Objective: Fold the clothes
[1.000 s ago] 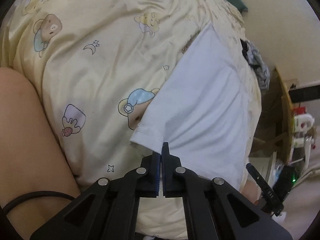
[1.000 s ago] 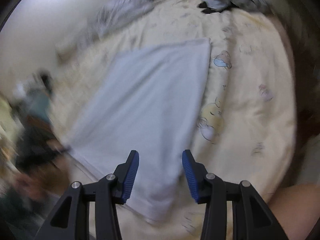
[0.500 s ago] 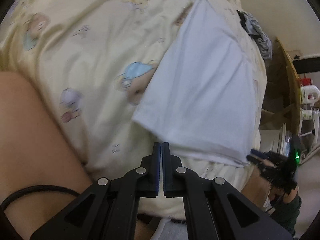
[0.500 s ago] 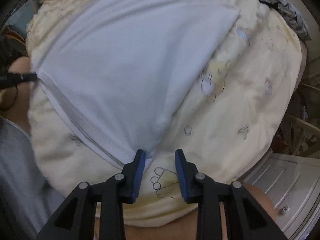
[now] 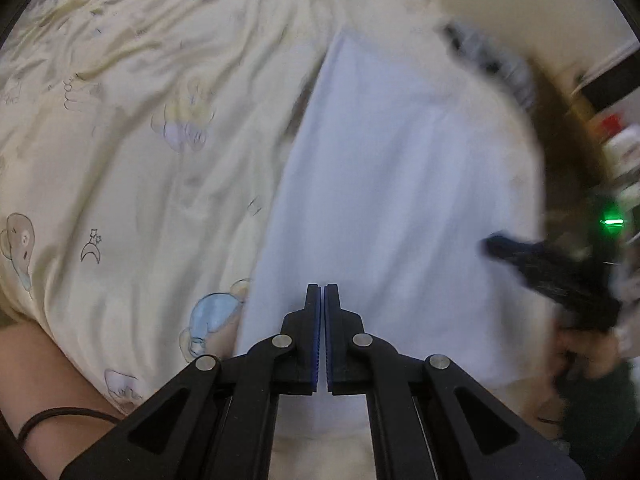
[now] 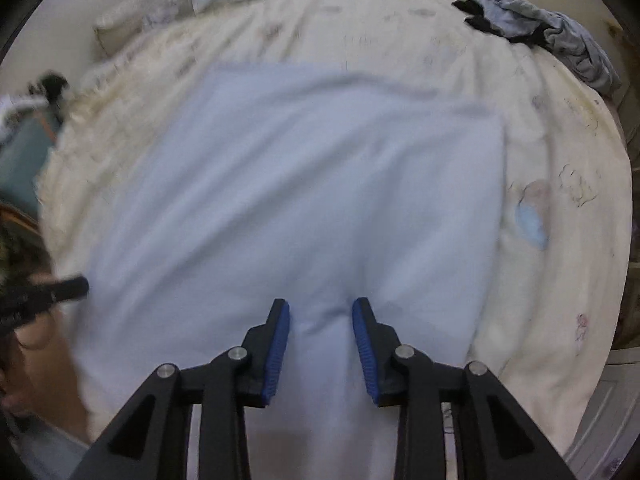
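Lying flat on the bed (image 6: pixel 560 280), the white garment (image 6: pixel 300 200) is being overhung by the clenched, empty left gripper (image 5: pixel 322 292) and the released right gripper (image 6: pixel 321 308).

Left gripper (image 5: pixel 322 292): we see matte black linkage arms, four round silver pins, blue ribbed pads lining the fingers.
Right gripper (image 6: pixel 321 310): we see the same black frame, four silver pins, bright blue ribbed pads (image 6: pixel 277 354).
Skin: we see bare skin at the lower left of the left wrist view.
Cable: we see a thin black cable (image 5: pixel 60 416) looping across that skin.
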`<action>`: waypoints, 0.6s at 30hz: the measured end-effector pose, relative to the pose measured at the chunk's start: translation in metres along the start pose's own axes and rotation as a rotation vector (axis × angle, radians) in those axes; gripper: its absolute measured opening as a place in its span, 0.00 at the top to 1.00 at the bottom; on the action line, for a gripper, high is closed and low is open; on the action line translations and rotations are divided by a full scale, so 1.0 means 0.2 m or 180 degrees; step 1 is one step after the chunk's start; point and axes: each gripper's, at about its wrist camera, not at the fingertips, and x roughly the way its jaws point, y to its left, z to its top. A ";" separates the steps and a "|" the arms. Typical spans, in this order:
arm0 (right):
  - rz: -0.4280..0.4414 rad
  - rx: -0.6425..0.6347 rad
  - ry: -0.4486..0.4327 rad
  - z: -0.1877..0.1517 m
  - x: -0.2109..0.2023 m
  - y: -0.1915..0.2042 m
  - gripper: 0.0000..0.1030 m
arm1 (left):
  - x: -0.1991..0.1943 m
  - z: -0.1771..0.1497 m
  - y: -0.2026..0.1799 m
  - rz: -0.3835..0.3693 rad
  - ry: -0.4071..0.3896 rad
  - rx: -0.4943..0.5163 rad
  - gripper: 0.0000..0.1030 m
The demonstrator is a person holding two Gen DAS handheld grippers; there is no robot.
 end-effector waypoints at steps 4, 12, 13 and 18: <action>-0.0415 -0.0426 0.0065 -0.20 -0.04 0.09 0.54 | 0.03 -0.08 0.01 0.0405 0.0205 0.0349 0.98; -0.0263 -0.0206 0.0693 -0.42 -0.19 0.02 0.52 | -0.06 -0.17 0.00 0.0395 0.0530 0.0596 0.98; -0.0203 -0.0165 0.0732 -0.41 -0.21 0.00 0.51 | -0.09 -0.16 -0.02 0.0258 0.0488 0.0646 0.98; -0.0019 0.0006 0.0069 -0.08 -0.39 -0.04 0.51 | -0.24 0.08 -0.18 -0.0226 -0.0257 0.0790 0.97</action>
